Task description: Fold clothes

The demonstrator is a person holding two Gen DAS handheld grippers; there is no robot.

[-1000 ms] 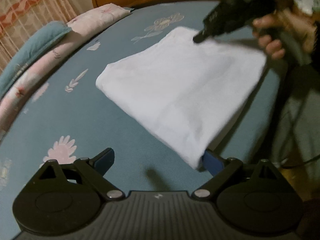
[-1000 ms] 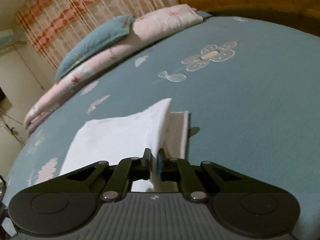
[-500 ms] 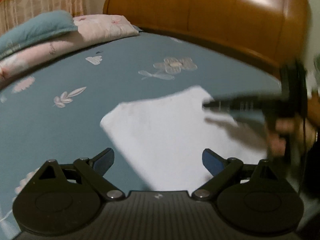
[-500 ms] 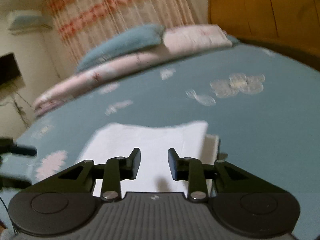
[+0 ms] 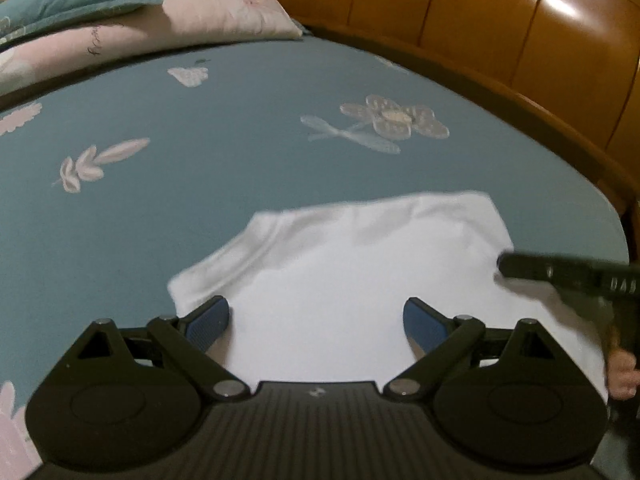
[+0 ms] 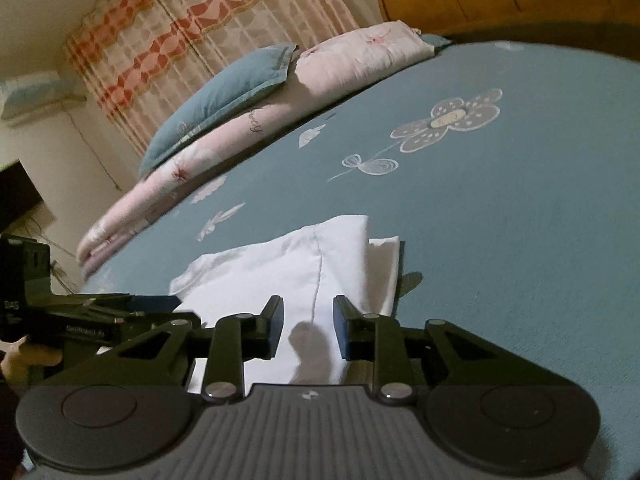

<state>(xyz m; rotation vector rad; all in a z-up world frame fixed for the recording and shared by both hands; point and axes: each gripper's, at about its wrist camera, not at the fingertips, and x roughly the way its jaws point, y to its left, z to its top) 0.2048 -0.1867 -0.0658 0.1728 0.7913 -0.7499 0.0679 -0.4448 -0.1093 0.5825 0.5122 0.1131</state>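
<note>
A folded white garment [image 5: 360, 264] lies flat on the blue flowered bed sheet [image 5: 240, 128]. My left gripper [image 5: 316, 312] hovers over its near part, open wide, with cloth below the gap and nothing pinched. In the right wrist view the same garment [image 6: 280, 264] shows a stitched seam and a thinner layer sticking out on the right. My right gripper [image 6: 308, 308] sits over that seam; its jaws are closing, the cloth lies between them and the pads do not press on it. The right gripper's tip [image 5: 520, 270] reaches in from the right over the garment's edge.
A wooden headboard [image 5: 520, 40] curves along the far right of the bed. A blue pillow [image 6: 224, 96] rests on a folded pink quilt [image 6: 352, 60] at the far side, with a red-and-cream curtain [image 6: 208, 20] behind. A hand [image 5: 622, 376] holds the right gripper's handle.
My right gripper has let go of the raised fold, and the cloth has dropped flat. My left gripper has swung from the garment's corner to over its near part.
</note>
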